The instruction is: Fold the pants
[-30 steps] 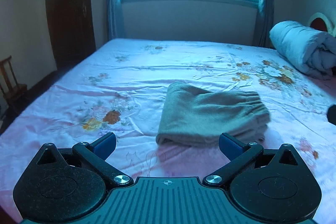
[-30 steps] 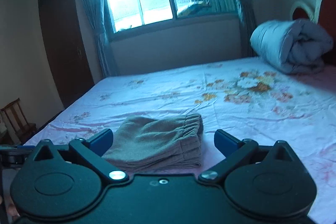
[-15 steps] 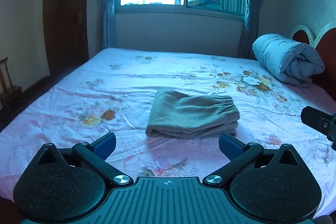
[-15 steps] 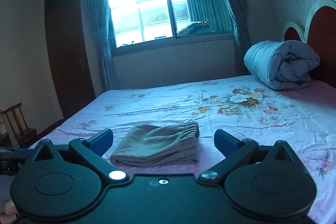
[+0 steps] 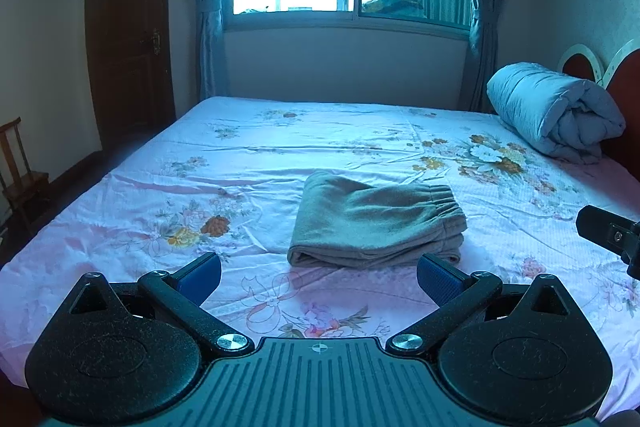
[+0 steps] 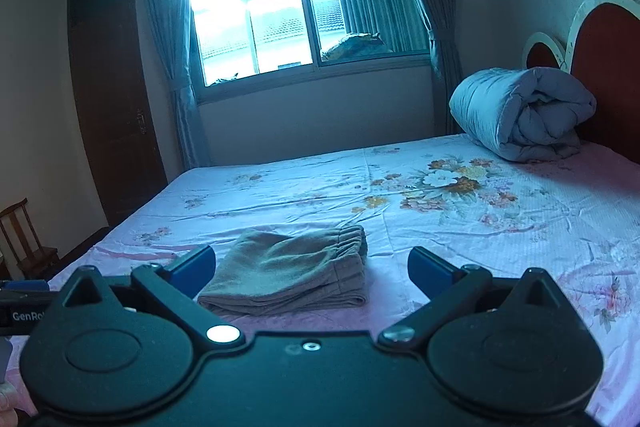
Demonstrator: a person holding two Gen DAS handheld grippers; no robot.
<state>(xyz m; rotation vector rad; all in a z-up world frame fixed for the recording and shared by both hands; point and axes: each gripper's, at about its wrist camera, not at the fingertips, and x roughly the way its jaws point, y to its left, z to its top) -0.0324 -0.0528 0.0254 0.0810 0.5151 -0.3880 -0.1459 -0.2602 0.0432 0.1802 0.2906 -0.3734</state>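
While the grey-green pants lie folded in a compact stack on the floral bedsheet, both tools hang above the near edge; the left gripper is spread wide and holds nothing; the right gripper is likewise spread, pants at its eleven o'clock; a rolled duvet rests at two o'clock by the headboard.

- The pants were grey-green, folded into a compact flat stack.
- Their elastic waistband faced right.
- They lay mid-bed on the floral sheet.
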